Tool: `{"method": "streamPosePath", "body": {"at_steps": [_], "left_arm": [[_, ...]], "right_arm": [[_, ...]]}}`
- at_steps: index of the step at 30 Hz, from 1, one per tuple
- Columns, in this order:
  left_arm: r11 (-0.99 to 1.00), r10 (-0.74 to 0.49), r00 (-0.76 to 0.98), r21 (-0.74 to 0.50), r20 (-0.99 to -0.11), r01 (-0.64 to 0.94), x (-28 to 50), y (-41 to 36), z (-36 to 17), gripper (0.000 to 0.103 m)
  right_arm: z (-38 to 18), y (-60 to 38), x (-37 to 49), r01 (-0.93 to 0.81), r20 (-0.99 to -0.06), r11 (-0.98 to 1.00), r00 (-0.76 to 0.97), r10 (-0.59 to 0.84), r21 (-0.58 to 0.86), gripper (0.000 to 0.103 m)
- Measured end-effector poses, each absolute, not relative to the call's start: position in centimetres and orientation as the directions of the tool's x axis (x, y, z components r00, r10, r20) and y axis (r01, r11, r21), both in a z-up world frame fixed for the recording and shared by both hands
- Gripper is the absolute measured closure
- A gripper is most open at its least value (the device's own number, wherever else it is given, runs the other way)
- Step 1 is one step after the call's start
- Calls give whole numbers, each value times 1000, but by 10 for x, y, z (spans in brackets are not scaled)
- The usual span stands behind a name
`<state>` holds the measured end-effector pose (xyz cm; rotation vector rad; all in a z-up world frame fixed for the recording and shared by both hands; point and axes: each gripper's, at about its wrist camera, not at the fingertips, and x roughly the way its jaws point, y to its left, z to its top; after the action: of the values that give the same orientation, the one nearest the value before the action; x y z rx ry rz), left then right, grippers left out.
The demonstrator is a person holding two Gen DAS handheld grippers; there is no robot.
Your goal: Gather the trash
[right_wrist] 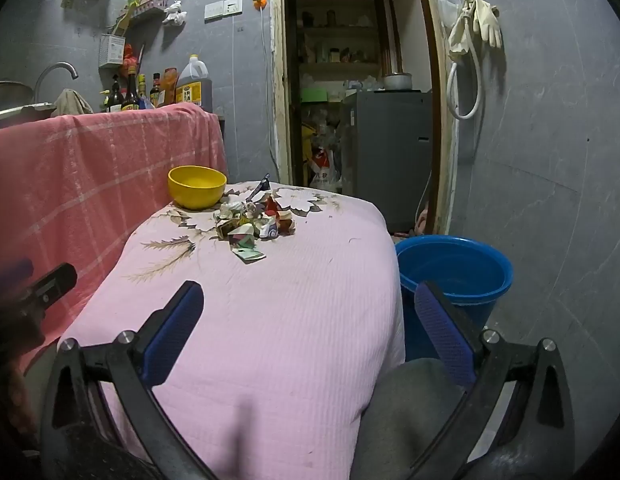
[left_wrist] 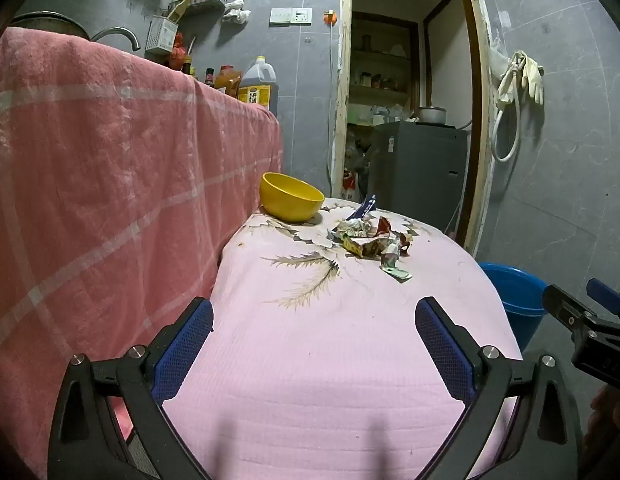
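We see the trash (right_wrist: 254,224), crumpled colourful wrappers heaped on the pink table (right_wrist: 294,320), beside the yellow bowl (right_wrist: 197,187).

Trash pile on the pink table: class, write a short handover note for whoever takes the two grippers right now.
Left gripper: open, empty, over the near end of the table.
Right gripper: open, empty, near the table's right edge.
Trash pile: crumpled wrappers and paper scraps at the far end of the table, beside the yellow bowl. One flat scrap lies nearest you.
Blue bucket: on the floor right of the table; no trash visible in it.
Done: nothing collected yet.
Left: pick up every piece; the bucket or the bowl looks like the likely bin, but that is a guess.
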<state>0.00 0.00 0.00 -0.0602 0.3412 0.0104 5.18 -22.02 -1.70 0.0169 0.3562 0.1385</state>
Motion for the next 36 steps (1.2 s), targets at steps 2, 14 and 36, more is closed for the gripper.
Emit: {"method": "streamPosePath", "body": {"at_steps": [2, 14, 36], "left_arm": [[998, -1, 942, -59, -335, -20, 0, 0, 0, 4], [998, -4, 942, -61, -335, -17, -2, 1, 0, 4], [998, -3, 941, -60, -339, -19, -3, -3, -3, 4]], "right_arm": [[-17, -220, 52, -132, -346, 990, 928, 138, 41, 0], [-17, -220, 51, -134, -346, 990, 928, 139, 40, 0], [-18, -218, 52, -132, -348, 990, 927, 138, 41, 0]]}}
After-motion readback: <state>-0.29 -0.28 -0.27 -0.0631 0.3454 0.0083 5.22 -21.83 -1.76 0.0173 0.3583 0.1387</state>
